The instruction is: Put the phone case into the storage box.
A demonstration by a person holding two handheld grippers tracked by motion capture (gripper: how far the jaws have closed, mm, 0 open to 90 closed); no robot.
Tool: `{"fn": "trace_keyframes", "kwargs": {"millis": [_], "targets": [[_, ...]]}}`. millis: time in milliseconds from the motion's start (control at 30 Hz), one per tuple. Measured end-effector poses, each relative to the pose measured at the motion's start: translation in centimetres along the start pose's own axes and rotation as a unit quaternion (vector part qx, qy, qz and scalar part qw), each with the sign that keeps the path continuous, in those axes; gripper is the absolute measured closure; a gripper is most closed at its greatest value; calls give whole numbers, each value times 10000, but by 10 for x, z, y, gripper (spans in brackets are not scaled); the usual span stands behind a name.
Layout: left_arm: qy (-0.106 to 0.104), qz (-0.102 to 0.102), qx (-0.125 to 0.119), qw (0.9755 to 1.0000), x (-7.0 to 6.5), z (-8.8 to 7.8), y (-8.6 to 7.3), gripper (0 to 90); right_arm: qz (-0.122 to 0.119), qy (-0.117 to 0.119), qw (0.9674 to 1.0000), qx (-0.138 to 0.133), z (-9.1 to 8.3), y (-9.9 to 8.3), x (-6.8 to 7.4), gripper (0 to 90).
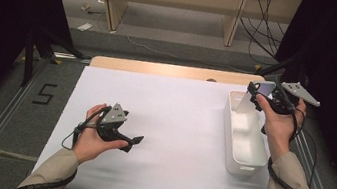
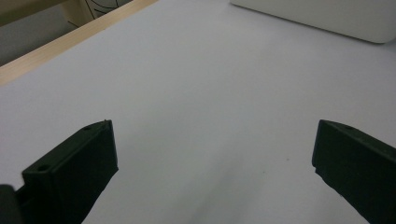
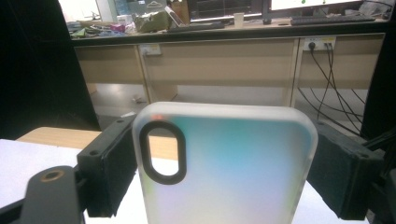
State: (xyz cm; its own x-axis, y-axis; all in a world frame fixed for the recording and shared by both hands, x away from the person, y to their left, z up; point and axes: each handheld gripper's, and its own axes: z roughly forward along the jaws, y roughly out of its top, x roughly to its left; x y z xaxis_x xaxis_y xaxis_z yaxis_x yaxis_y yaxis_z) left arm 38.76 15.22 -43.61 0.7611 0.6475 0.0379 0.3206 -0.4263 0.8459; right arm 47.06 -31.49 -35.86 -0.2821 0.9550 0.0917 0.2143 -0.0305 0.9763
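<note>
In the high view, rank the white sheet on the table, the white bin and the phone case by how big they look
1. white sheet, covering most of the table.
2. white bin, at the sheet's right side.
3. phone case, clamped in the right gripper above the bin's far end; raised toward the camera, yet plainly smallest.

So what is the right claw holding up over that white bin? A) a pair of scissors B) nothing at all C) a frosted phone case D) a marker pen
C: the right claw is clamped on both side edges of a frosted phone case with an oval camera cutout, held above the far end of the white bin.
</note>
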Motion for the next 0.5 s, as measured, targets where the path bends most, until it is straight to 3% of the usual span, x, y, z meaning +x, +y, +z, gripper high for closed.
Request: {"fn": "trace_keyframes", "kwargs": {"millis": [500], "targets": [[-5, -11, -18, 10000, 0, 0, 0, 0, -101, -4, 9999, 34, 7, 1, 0, 179]]}}
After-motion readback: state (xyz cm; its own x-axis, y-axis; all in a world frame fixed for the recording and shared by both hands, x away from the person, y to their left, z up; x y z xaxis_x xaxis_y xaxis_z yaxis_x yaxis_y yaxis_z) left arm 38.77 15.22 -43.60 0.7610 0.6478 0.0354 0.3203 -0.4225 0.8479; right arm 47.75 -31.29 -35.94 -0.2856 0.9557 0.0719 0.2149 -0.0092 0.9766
